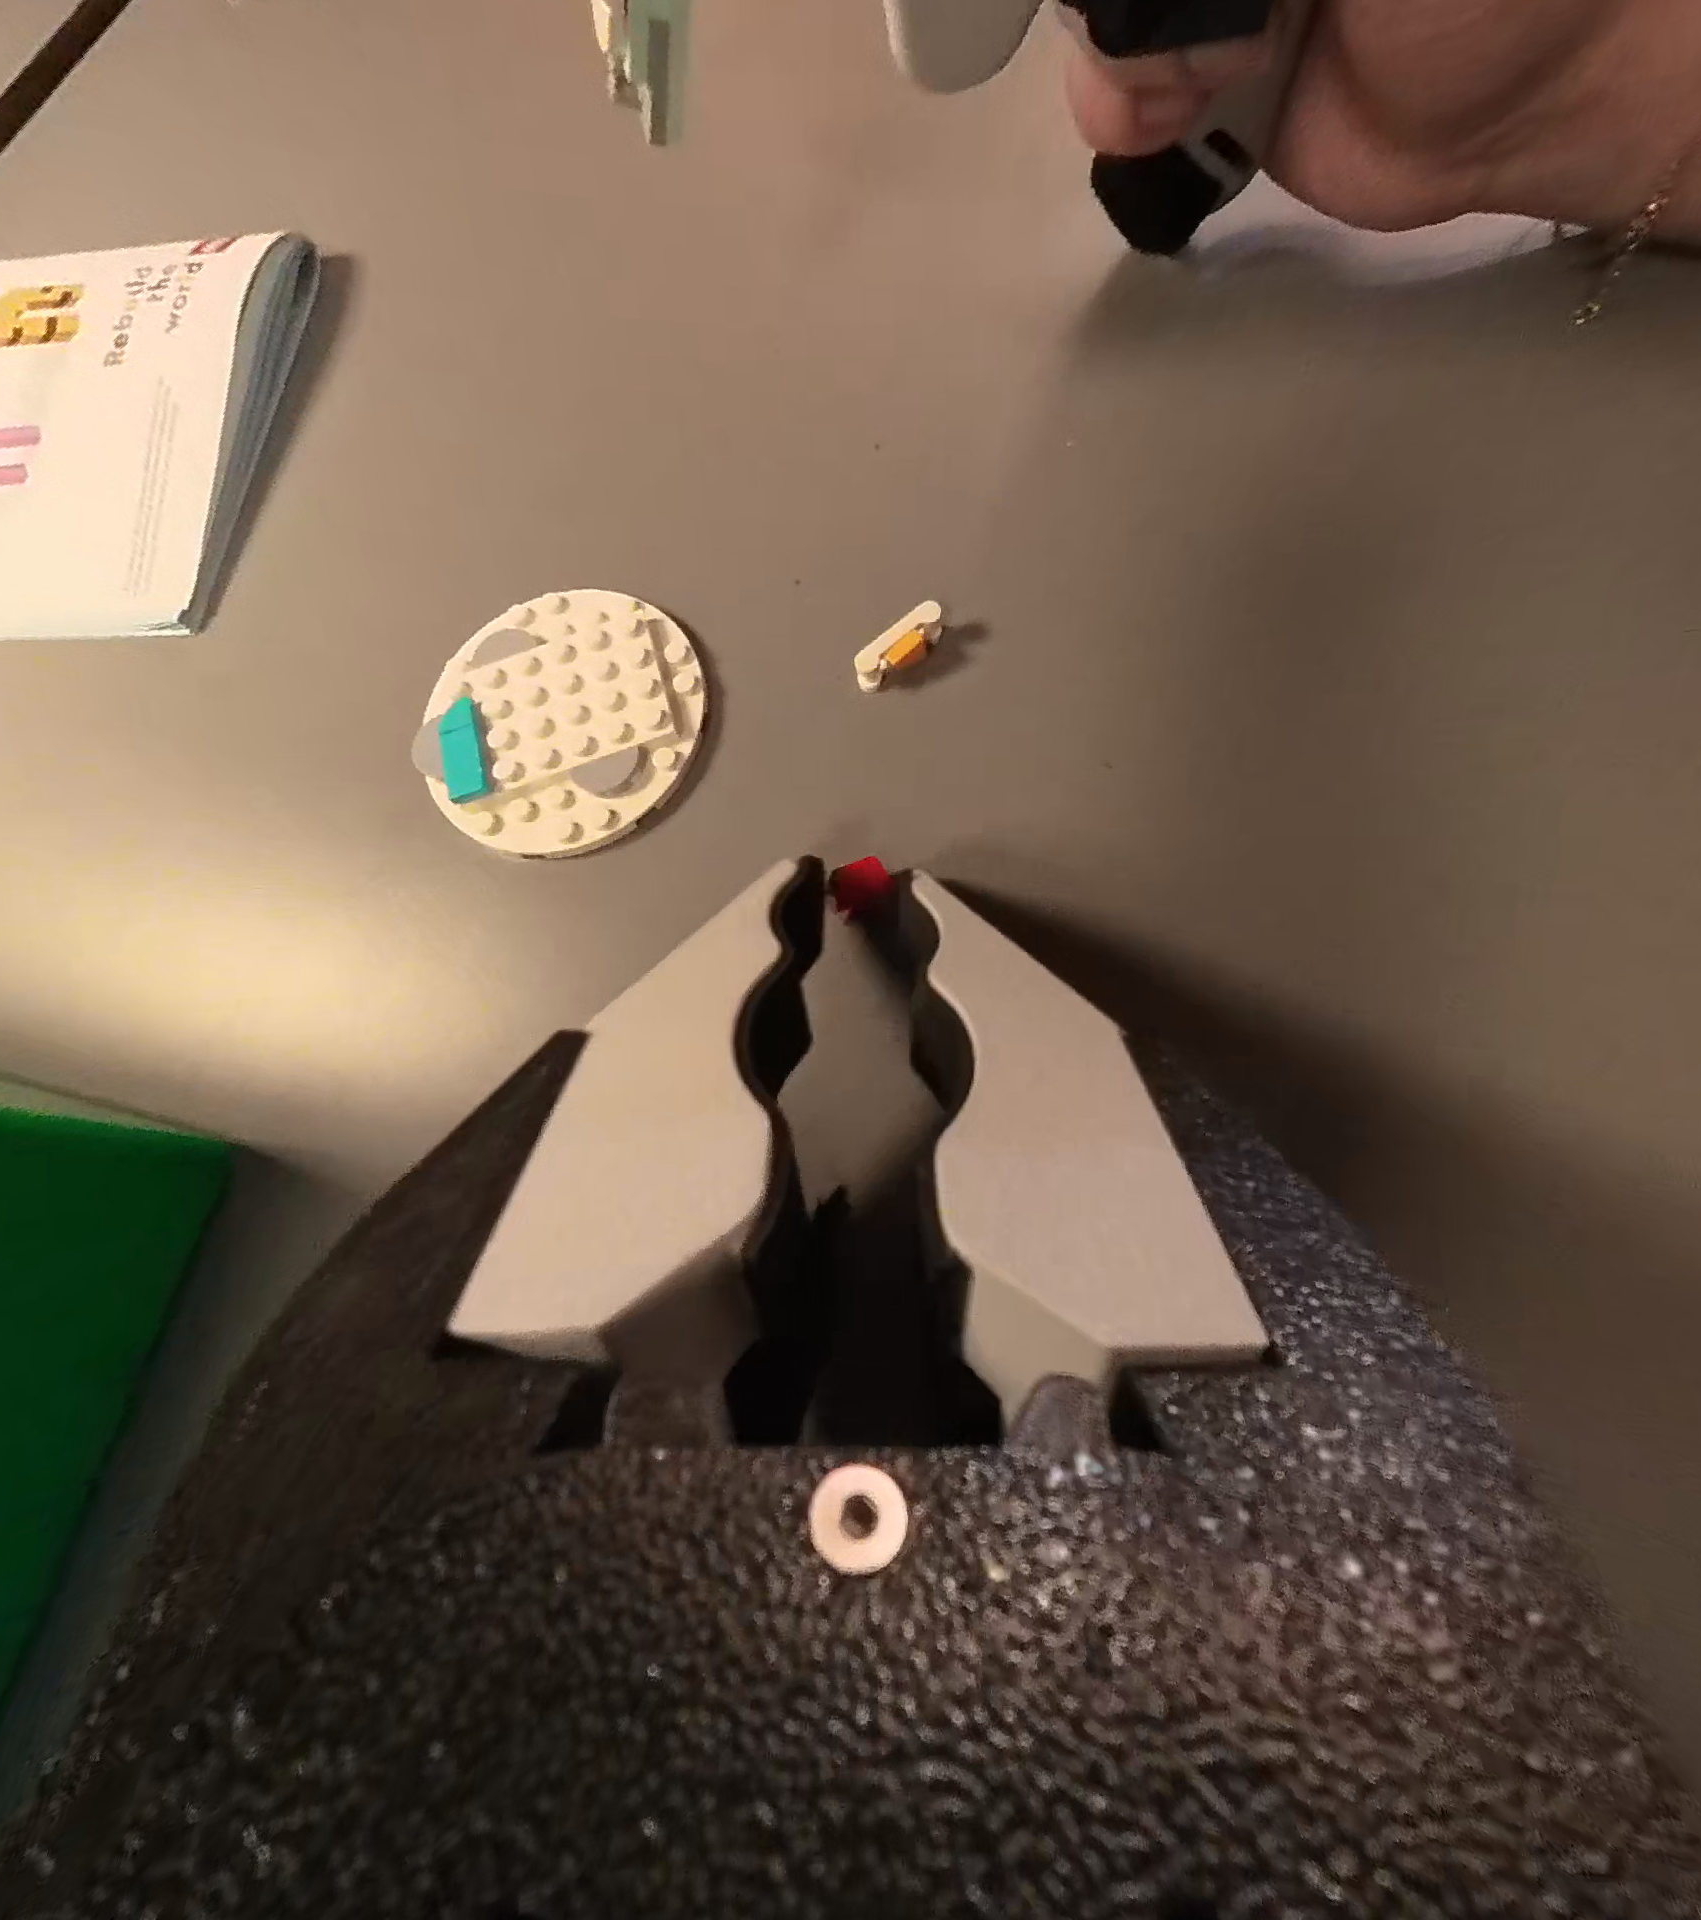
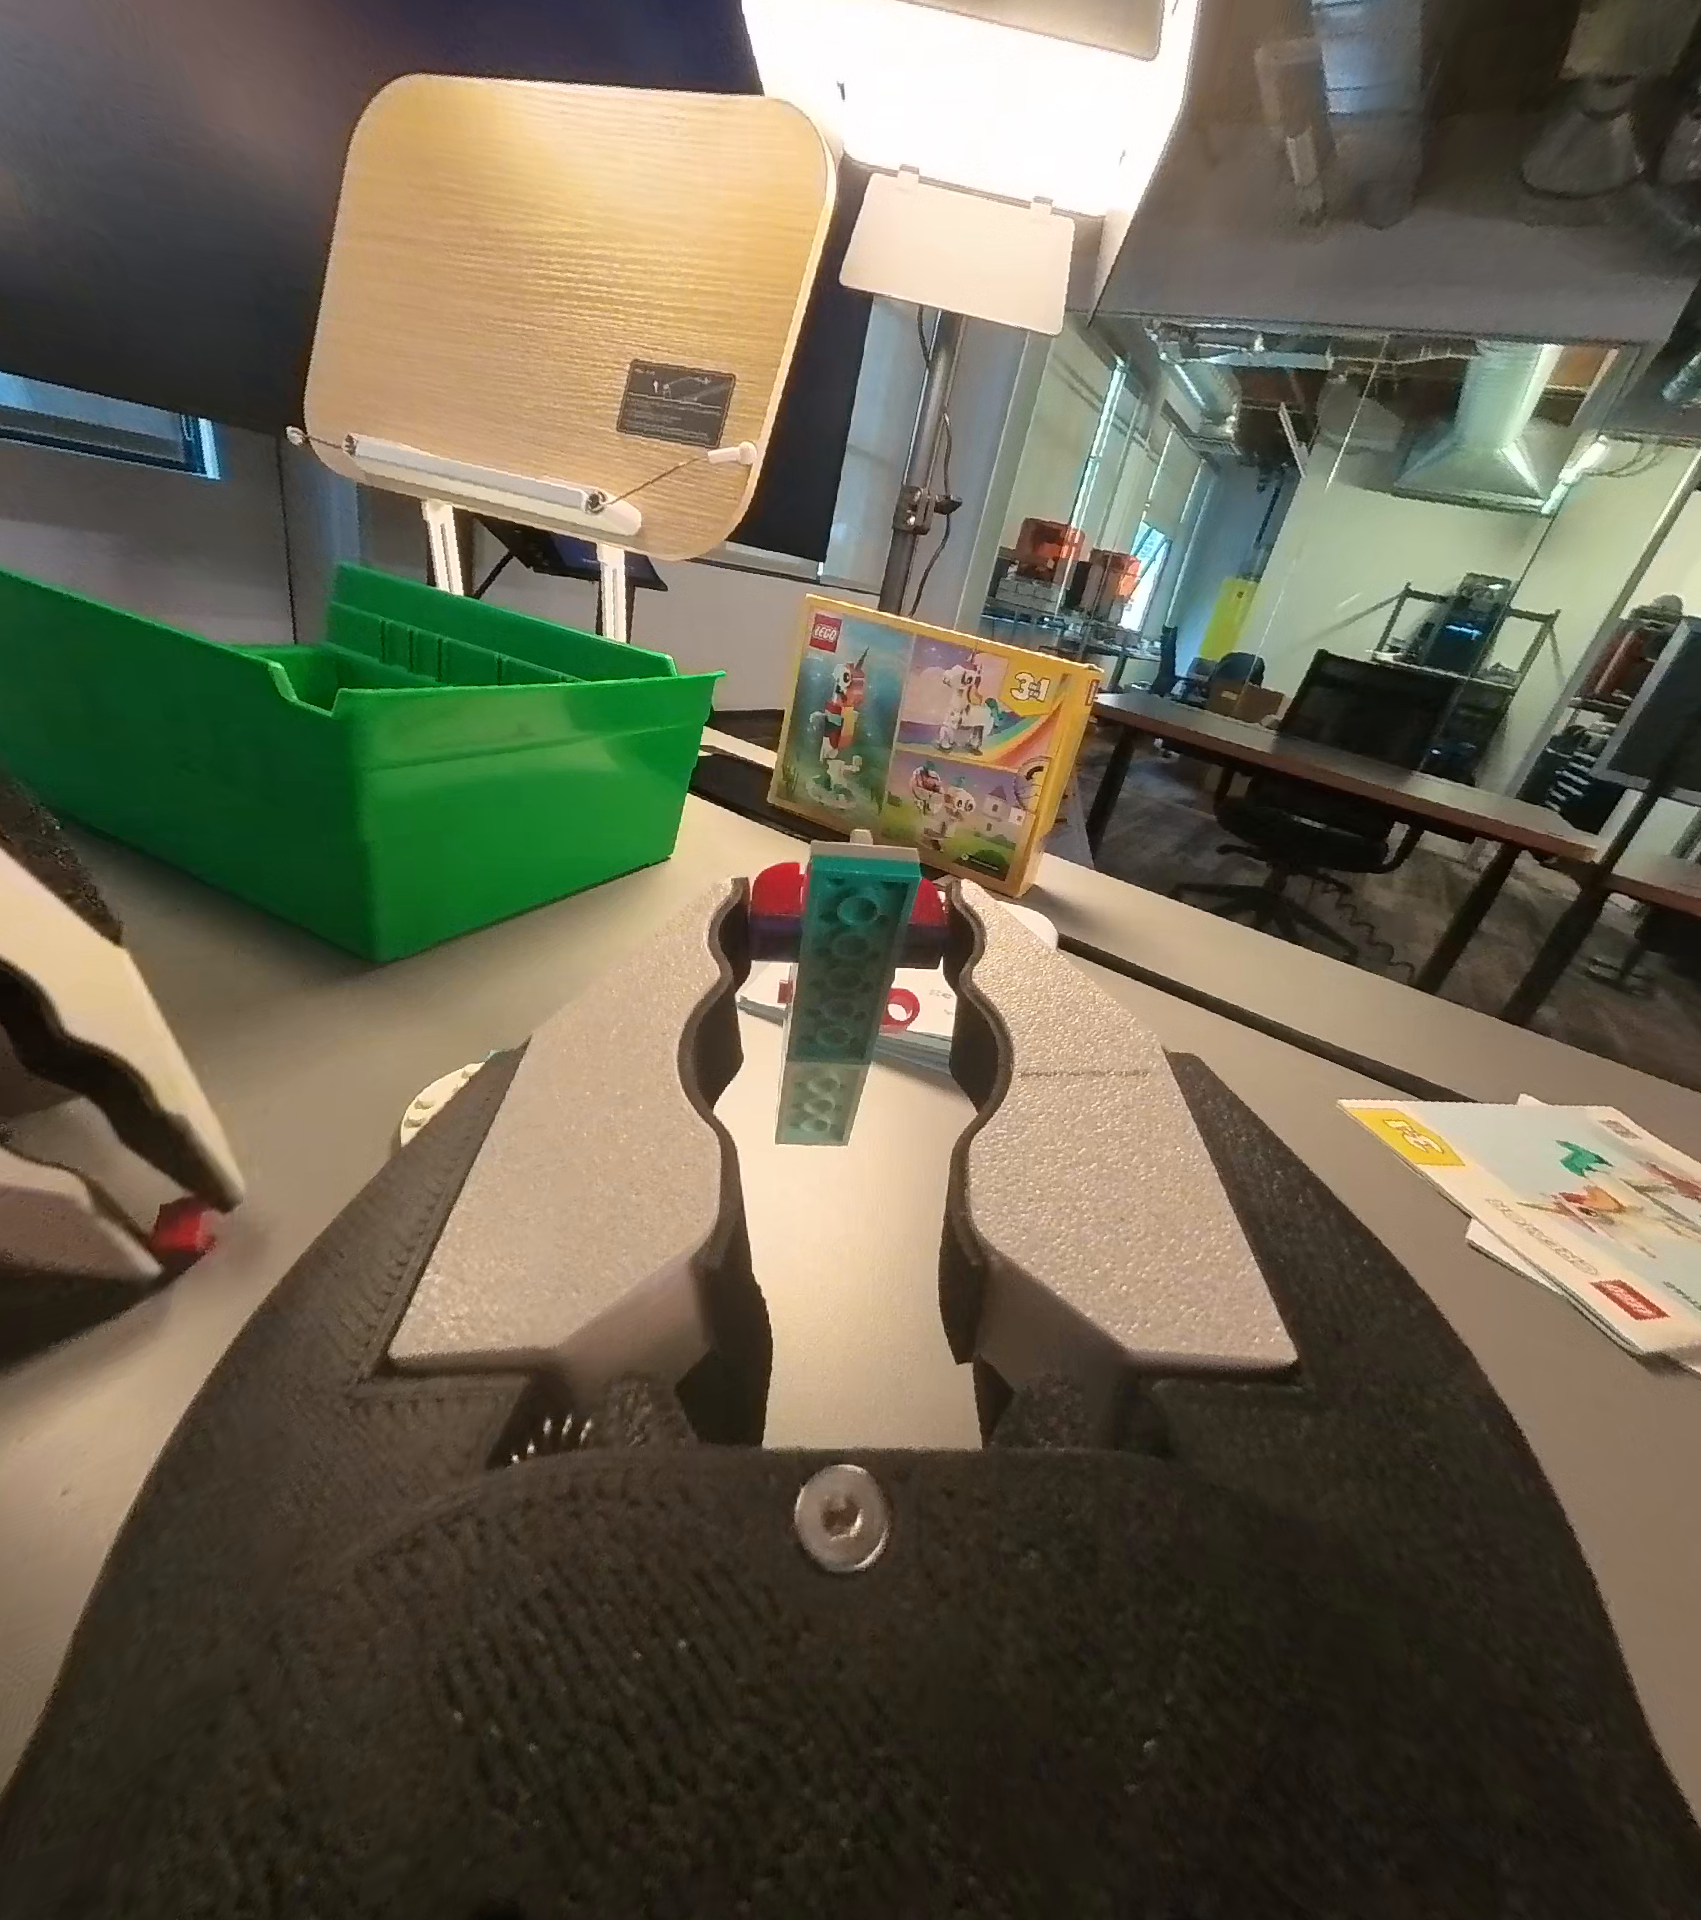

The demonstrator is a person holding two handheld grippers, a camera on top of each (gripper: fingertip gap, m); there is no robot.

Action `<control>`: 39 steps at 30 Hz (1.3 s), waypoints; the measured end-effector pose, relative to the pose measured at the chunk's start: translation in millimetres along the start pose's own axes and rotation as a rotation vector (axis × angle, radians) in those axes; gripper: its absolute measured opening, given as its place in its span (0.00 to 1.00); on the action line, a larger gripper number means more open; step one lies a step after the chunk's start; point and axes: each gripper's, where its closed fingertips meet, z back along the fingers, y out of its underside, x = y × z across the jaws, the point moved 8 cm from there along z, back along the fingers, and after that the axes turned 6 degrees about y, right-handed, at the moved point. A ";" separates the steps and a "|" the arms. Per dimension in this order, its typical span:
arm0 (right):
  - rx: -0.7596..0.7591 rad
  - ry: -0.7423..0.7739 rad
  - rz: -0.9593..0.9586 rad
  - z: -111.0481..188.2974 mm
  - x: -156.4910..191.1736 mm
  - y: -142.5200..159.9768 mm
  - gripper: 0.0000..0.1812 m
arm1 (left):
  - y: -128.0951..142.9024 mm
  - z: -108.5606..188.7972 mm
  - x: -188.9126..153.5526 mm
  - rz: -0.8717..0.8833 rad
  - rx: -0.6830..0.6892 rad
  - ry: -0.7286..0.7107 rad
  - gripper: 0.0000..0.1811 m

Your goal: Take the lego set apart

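Standing upright between right gripper (image 2: 846, 914) fingers: teal studded lego plate (image 2: 830, 1003).

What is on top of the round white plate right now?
A rectangular white plate lies across the round white plate, and a small teal piece sits at one end. Whatever lies beneath the rectangular plate is covered.

The right gripper (image 2: 848, 914) pinches a red and teal lego piece (image 2: 830, 997), its teal plate hanging down between the fingers. Far left on the desk (image 2: 1189, 997) sits a green bin (image 2: 306, 758), and the left gripper (image 2: 191, 1236) nips a small red brick (image 2: 181, 1226).
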 end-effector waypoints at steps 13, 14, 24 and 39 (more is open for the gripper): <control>-0.022 -0.079 -0.138 0.1 0.0 -3.5 0.19 | -39.3 180.6 129.0 -0.043 -0.084 -0.782 0.06; -0.020 -0.111 -0.201 0.2 -0.4 -4.2 0.19 | -28.1 184.3 148.4 0.010 -0.002 -0.765 0.06; -0.116 -0.409 -0.733 2.2 -10.0 -9.0 0.19 | 72.0 171.5 226.3 0.437 0.456 -0.324 0.07; -0.118 -0.647 -0.746 5.3 9.1 -16.9 0.19 | -43.1 156.3 88.5 0.106 -0.314 -0.133 0.16</control>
